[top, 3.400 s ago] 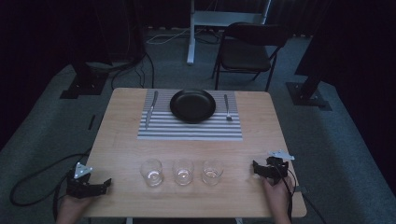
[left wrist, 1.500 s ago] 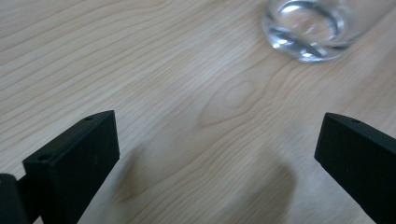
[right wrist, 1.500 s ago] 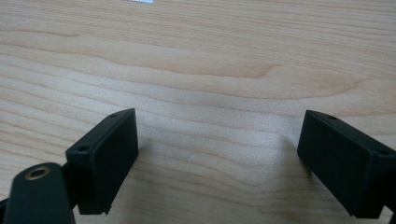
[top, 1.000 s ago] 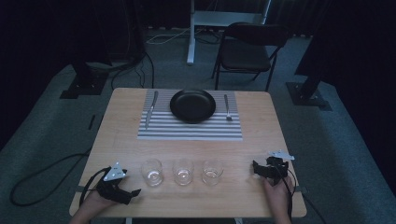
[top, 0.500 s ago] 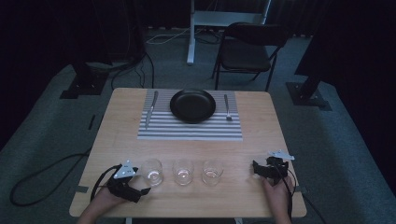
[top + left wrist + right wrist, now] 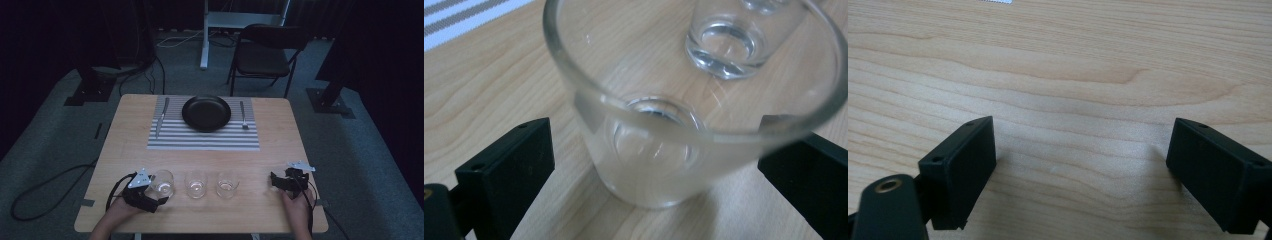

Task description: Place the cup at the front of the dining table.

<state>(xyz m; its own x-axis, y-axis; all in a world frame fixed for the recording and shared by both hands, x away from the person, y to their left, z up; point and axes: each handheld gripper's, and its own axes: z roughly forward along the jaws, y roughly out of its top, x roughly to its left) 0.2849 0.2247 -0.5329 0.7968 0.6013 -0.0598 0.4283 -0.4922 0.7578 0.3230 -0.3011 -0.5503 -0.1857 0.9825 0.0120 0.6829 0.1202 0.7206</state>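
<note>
Three clear empty glasses stand in a row near the table's front edge: the left glass point(image 6: 163, 183), the middle glass point(image 6: 195, 184) and the right glass point(image 6: 227, 184). My left gripper point(image 6: 161, 193) lies low on the table with its jaws either side of the left glass point(image 6: 649, 165). Its jaws have just been closing a little with the glass between them. One jaw still stands clear of the glass wall. Through the left glass I see the middle glass point(image 6: 726, 47). My right gripper point(image 6: 274, 181) rests at the front right, open point(image 6: 1080, 165) over bare wood.
A striped placemat point(image 6: 202, 139) at the far middle of the table point(image 6: 280, 130) carries a black plate point(image 6: 206, 113), a knife point(image 6: 161, 117) at its left and a fork point(image 6: 243, 115) at its right. A folding chair point(image 6: 262, 55) stands beyond the table.
My left gripper has slid right along the front edge up to the left glass, and its jaws now stand around it. The right gripper has kept still.
</note>
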